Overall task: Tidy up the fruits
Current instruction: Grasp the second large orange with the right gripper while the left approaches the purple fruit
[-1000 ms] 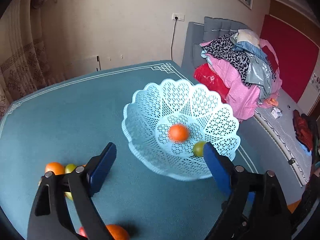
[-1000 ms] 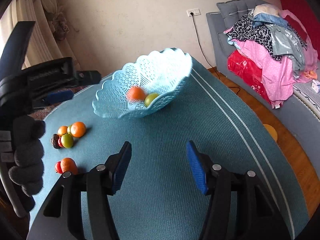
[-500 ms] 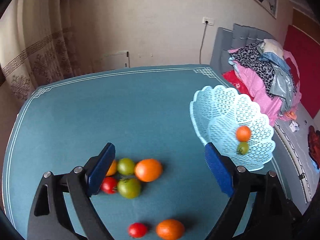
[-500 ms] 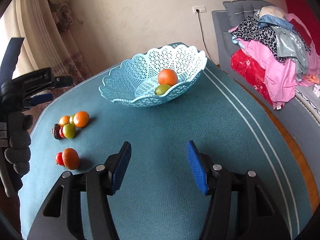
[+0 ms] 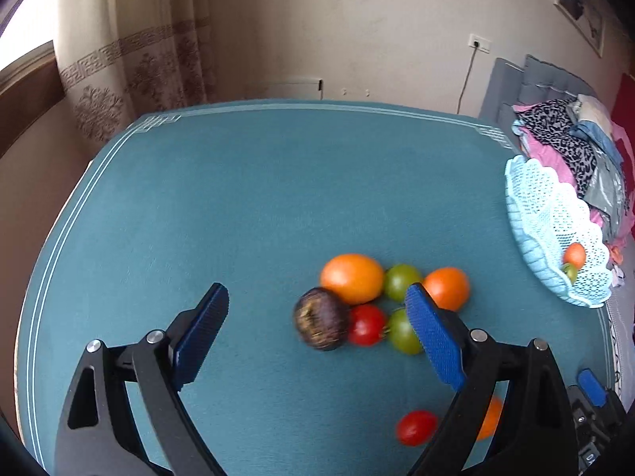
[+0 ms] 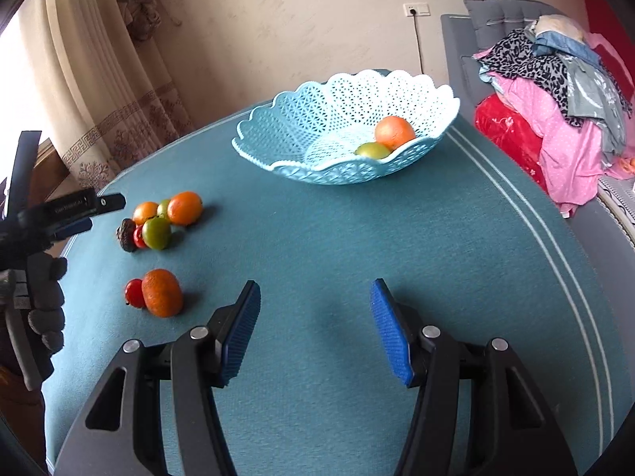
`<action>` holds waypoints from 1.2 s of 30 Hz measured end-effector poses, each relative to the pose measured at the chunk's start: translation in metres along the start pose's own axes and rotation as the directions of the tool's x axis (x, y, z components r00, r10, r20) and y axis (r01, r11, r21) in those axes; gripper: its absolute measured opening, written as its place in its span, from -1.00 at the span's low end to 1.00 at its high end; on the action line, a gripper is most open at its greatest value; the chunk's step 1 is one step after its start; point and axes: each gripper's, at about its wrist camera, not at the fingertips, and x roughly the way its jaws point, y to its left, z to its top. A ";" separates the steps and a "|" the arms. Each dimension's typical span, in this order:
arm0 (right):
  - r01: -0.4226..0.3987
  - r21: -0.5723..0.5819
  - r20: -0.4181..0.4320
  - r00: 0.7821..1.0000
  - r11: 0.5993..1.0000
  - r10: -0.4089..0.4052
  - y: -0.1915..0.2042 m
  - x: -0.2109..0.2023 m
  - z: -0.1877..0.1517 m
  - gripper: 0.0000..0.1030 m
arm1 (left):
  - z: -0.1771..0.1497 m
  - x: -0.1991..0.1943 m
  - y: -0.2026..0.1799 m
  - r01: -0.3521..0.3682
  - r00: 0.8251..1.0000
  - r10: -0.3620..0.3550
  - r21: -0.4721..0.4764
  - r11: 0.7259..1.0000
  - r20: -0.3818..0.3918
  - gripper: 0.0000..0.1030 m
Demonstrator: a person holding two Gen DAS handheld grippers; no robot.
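Note:
A pale blue lattice basket stands at the table's far side and holds an orange and a green fruit; its rim shows in the left wrist view. A cluster of loose fruit lies on the teal cloth: two oranges, two green fruits, a red tomato and a dark purple fruit. A second tomato and orange lie nearer. My left gripper is open, just above and before the cluster. My right gripper is open and empty over bare cloth.
The table is covered by a teal cloth with white border lines. A bed with piled clothes stands beyond the right edge. Curtains hang at the left. The gloved hand holding the left gripper is at the left.
My left gripper has swung left, away from the basket, and down toward the fruit cluster, which now looms larger. My right gripper has stayed open and shifted only slightly.

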 end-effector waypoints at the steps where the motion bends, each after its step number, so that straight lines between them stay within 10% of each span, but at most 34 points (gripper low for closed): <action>1: -0.002 -0.003 -0.003 1.000 1.000 0.002 0.002 0.000 -0.001 0.12 | -0.003 0.003 0.006 -0.005 1.000 0.005 -0.011 1.000 -0.007 0.78; 24: -0.068 -0.086 -0.071 0.996 0.994 0.062 0.053 0.009 -0.009 0.12 | -0.015 0.011 0.094 -0.109 0.994 0.110 -0.140 0.984 0.003 0.89; 36: -0.157 -0.170 -0.123 0.983 0.973 0.137 0.091 0.025 -0.007 0.12 | -0.032 0.000 0.055 -0.008 0.999 0.009 -0.020 1.000 0.037 0.90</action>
